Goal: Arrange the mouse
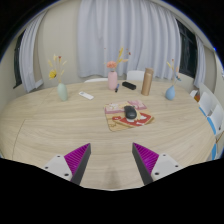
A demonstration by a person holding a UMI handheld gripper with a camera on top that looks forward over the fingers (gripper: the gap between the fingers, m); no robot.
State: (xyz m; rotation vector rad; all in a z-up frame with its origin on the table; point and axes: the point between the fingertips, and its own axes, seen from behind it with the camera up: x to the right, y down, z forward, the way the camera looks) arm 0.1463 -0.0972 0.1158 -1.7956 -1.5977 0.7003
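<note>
Beyond the wide-open, empty fingers [111,160], a dark mouse [130,113] rests on a patterned mat [129,118]; no writing legible.

The table [60,125] beyond the tongs [112,160] has a pale wood top with a smooth, matt finish and faint grain, and the mouse [130,113] well ahead of the open fingers looks like dark, slightly glossy plastic lying on a patterned cloth mat [131,119]. The pads [78,157] on the inner faces of the fingers are purple and ribbed, set in dark matt plastic. Farther off, the vases [63,92] look like smooth glazed ceramic, the bottle [147,82] has a dull brownish finish, and the curtains [120,35] behind are soft, thin white cloth hanging in folds.
</note>
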